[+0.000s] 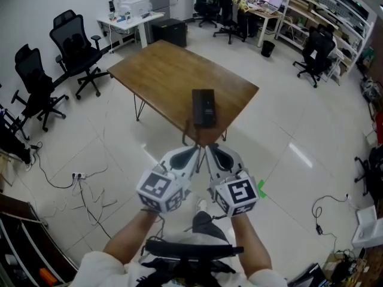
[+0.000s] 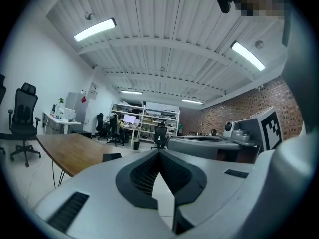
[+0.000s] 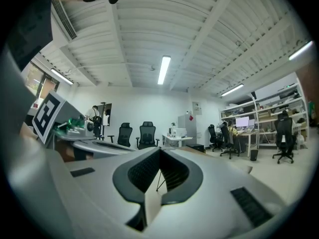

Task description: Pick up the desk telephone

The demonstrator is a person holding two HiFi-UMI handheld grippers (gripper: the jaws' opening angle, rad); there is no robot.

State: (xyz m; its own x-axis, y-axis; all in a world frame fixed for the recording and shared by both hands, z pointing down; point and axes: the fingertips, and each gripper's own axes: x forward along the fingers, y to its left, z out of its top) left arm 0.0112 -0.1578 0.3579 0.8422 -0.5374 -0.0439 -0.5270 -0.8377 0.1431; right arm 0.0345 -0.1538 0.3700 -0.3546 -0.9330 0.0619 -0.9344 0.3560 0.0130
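Observation:
A black desk telephone (image 1: 203,107) lies near the close corner of a brown wooden table (image 1: 167,76). My left gripper (image 1: 195,149) and right gripper (image 1: 209,149) hang side by side just short of that corner, both shut and empty, tips pointing at the phone. In the left gripper view the telephone (image 2: 111,157) shows as a small dark block on the table (image 2: 70,151), left of my shut left gripper (image 2: 159,152). The right gripper view has my shut right gripper (image 3: 160,150) in front; the phone is hidden there.
Black office chairs (image 1: 75,46) stand left of the table. A white side desk with a printer (image 1: 133,8) is at the back left. Desks, chairs and shelving (image 1: 311,17) fill the back right. Cables (image 1: 78,184) trail across the tiled floor on the left.

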